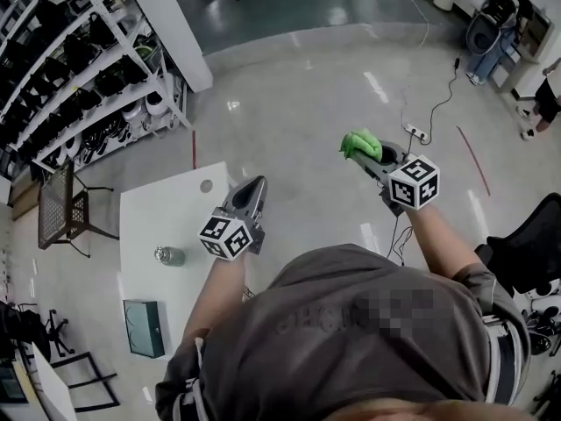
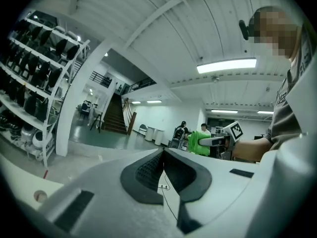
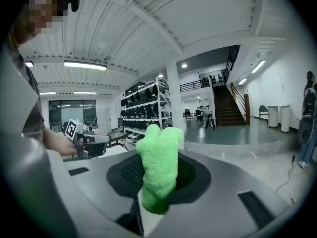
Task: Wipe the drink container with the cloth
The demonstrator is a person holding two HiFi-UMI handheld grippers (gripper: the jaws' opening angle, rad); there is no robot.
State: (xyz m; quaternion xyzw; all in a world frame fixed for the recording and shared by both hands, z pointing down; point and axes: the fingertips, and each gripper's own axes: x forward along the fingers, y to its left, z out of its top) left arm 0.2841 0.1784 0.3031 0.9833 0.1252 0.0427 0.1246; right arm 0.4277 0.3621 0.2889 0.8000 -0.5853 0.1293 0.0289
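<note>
- We see the drink container [image 1: 169, 255] on the white table [image 1: 166, 209], about mid-width and well back from the far edge. A green box [image 1: 145, 327] sits nearer us by the left edge.
- The container is small, rounded and shiny, either silvery or clear. It is too small to tell whether it stands or lies, or has a lid.
- We judge it light, rigid and slick-walled, so it will likely skid or roll on the smooth top under a wipe. It is best pinched across the body at mid-height with the free gripper, not by a rim.
- Left gripper [image 2: 163, 155]: its jaws are pressed flat together with nothing between them. In the head view it shows by the table's right edge.
- Right gripper [image 1: 375, 156]: it is clenched on the cloth [image 3: 158, 167] and held out over the bare floor [image 1: 316, 103], well off the table's right edge.
- The cloth is bright green with a fluffy, terry-like pile, and is bunched into a wad that sticks up past the jaw tips.
- We judge the cloth soft, limp and light, so it should squash and wrap round a curved wall. Enough sticks out to wipe with.
- The gripper shells are smooth grey plastic, and the pads [image 2: 148, 171] are dark and ribbed.
- The table top is plain white, with a round hole near the far edge.
- Cloth and container are well apart, so we judge the wiping not begun.
</note>
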